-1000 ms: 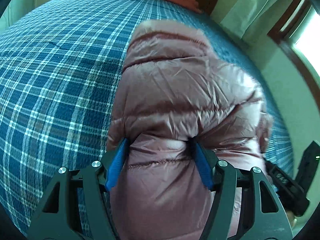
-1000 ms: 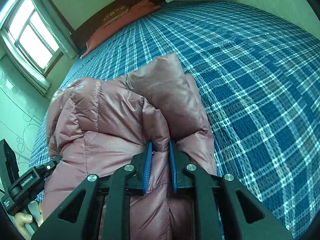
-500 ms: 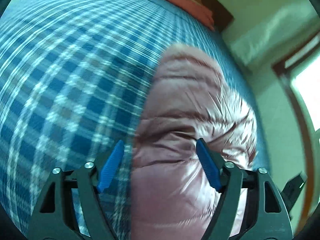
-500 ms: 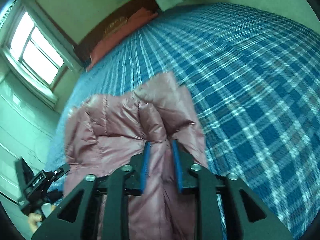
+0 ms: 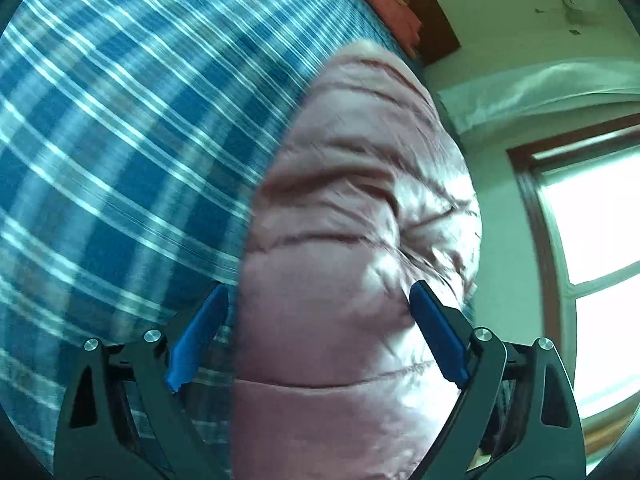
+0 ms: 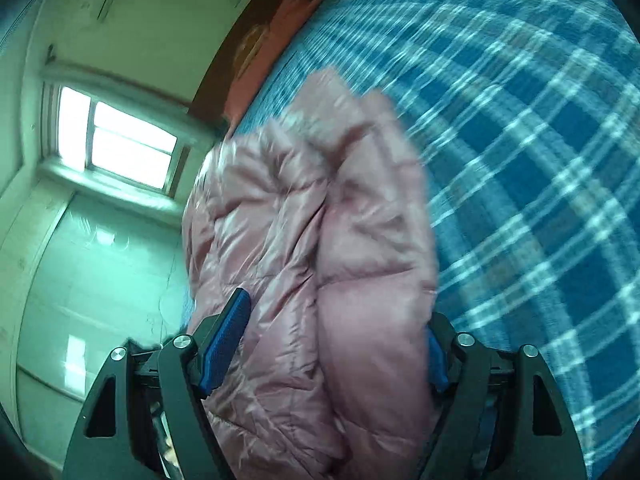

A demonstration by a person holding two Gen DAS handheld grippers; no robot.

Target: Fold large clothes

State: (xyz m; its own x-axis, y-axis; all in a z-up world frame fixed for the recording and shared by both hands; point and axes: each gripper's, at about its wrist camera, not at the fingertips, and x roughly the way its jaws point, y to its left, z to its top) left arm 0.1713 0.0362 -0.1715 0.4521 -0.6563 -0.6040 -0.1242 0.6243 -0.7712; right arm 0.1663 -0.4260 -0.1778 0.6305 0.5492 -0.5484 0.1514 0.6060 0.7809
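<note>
A pink quilted puffer jacket (image 5: 352, 216) lies bunched on the blue plaid bed (image 5: 120, 128). It also shows in the right wrist view (image 6: 316, 216), folded into thick lobes. My left gripper (image 5: 320, 304) is open, its blue pads wide apart, with the jacket between them and no grip on it. My right gripper (image 6: 340, 320) is open too, its jaws spread around the jacket's near end; the right pad is partly hidden behind the fabric. Both views are blurred by motion.
The plaid bedspread (image 6: 520, 140) stretches away to the right. A red pillow (image 6: 272, 36) and a dark wooden headboard (image 5: 424, 16) lie at the far end. A window (image 5: 592, 260) and pale wall (image 6: 88, 264) lie beyond the bed edge by the jacket.
My right gripper has opened and let go of the jacket fold it was pinching. My left gripper has widened. Both cameras have tilted and swung, so more wall and window show.
</note>
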